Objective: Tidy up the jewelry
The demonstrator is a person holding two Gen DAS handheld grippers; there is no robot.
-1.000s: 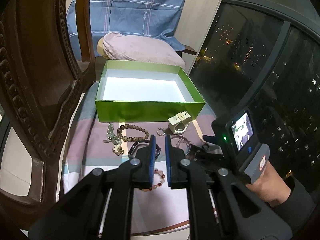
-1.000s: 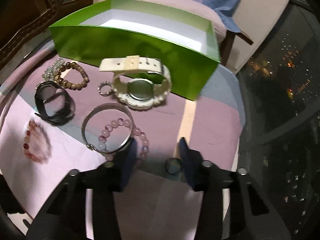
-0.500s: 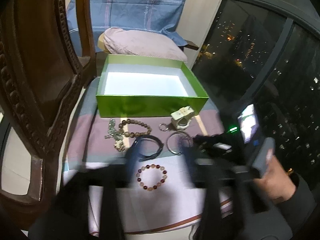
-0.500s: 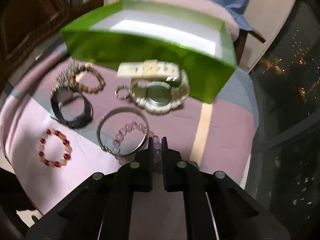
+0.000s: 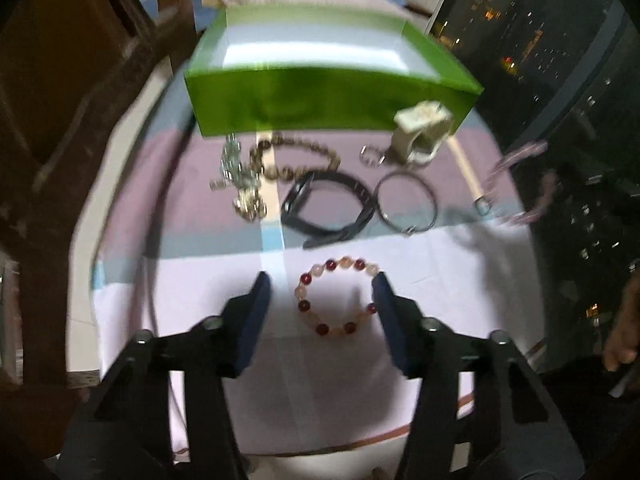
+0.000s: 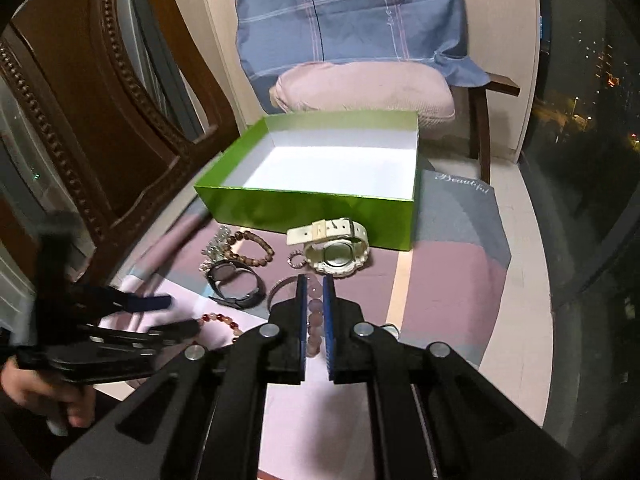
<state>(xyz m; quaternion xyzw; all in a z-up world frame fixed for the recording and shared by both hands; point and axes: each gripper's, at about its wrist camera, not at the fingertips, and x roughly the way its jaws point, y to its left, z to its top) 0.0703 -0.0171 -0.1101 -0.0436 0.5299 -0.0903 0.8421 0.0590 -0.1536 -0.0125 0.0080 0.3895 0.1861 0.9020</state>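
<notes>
My left gripper [image 5: 322,292] is open, its jaws on either side of a red and pink bead bracelet [image 5: 338,297] on the cloth. My right gripper [image 6: 315,300] is shut on a pale pink bead bracelet [image 6: 314,316] and holds it above the table; it shows blurred in the left wrist view [image 5: 520,176]. An empty green box [image 6: 320,184] with a white inside stands at the back. In front of it lie a white watch [image 6: 334,248], a brown bead bracelet [image 6: 252,248], a black watch [image 6: 234,286], a silver bangle [image 5: 406,206] and a small ring [image 5: 370,157].
A small ring [image 5: 483,205] lies at the right of the striped cloth [image 6: 448,280]. A carved wooden chair [image 6: 80,120] stands at the left. A cushioned chair [image 6: 360,88] with a blue cloth stands behind the box. A dark window is at the right.
My left gripper has opened and come down around the red bead bracelet. My right gripper has closed on the pink bead bracelet and lifted it off the table.
</notes>
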